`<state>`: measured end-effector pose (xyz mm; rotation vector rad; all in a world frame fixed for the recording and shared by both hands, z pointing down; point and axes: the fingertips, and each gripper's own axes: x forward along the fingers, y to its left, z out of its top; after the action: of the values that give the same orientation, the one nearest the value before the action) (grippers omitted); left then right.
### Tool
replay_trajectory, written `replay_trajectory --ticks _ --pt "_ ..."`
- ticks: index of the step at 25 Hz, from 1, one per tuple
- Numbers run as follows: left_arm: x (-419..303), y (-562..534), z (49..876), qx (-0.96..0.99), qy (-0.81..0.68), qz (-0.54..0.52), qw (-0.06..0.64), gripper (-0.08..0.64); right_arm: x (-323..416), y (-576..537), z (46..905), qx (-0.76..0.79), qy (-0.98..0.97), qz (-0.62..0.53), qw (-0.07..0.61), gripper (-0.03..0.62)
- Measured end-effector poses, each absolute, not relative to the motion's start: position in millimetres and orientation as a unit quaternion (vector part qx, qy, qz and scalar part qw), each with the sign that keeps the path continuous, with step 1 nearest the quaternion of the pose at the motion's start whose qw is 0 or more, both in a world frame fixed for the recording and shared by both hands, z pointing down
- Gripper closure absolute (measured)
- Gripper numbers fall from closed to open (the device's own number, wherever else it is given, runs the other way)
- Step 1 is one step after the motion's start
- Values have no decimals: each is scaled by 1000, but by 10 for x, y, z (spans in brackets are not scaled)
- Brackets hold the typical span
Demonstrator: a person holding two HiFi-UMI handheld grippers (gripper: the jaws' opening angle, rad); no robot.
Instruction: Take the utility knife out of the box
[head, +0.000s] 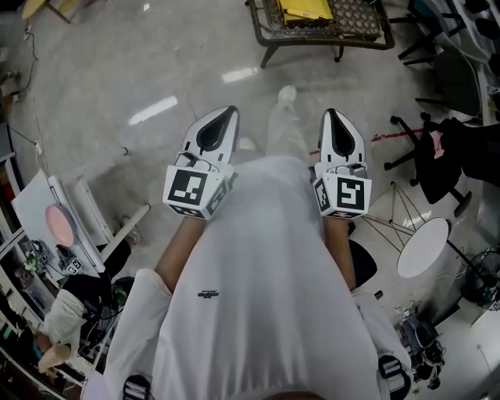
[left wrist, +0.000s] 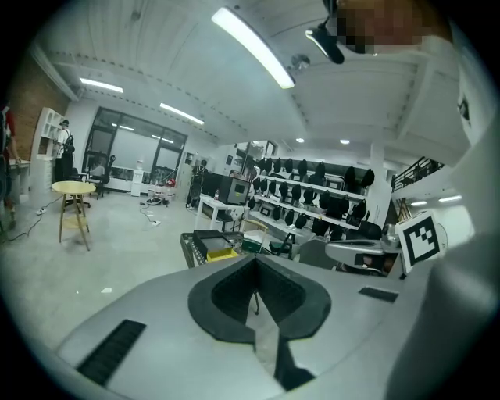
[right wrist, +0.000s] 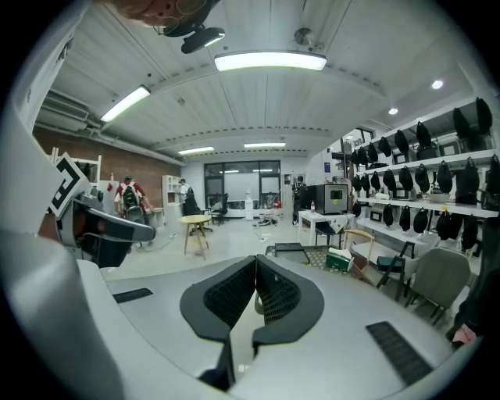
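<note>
No utility knife can be made out in any view. I hold both grippers in front of my white shirt, pointing out into the room above the floor. The left gripper (head: 225, 116) has its jaws closed tip to tip with nothing between them (left wrist: 255, 262). The right gripper (head: 329, 117) is likewise shut and empty (right wrist: 256, 262). Ahead stands a low metal mesh table (head: 359, 23) with a flat yellow thing (head: 306, 9) on it; the same table (left wrist: 191, 242) shows in the left gripper view. In the right gripper view a small green box (right wrist: 341, 259) sits on that table (right wrist: 308, 254).
A round wooden table (right wrist: 195, 221) stands farther off. A white round table (head: 423, 247) and a black office chair (head: 441, 156) are on my right. Shelves of dark helmets (right wrist: 437, 211) line the right wall. A person (head: 66, 312) sits at a desk to my lower left.
</note>
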<state>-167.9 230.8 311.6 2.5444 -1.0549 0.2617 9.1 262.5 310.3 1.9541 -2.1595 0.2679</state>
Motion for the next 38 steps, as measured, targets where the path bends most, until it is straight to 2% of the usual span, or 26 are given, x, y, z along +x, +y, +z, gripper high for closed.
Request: replay_trajectory --ticks 9,22,38 --pt "-1443 1615 3136 902 -383 97 176 558 359 1913 3146 658 -742 81 104 594" --pt "-487 192 2718 895 -415 74 146 558 1244 378 2901 621 -775 55 102 594" --pt "-167 -389 2975 871 -451 100 169 558 1503 -379 3295 567 -810 81 129 594"
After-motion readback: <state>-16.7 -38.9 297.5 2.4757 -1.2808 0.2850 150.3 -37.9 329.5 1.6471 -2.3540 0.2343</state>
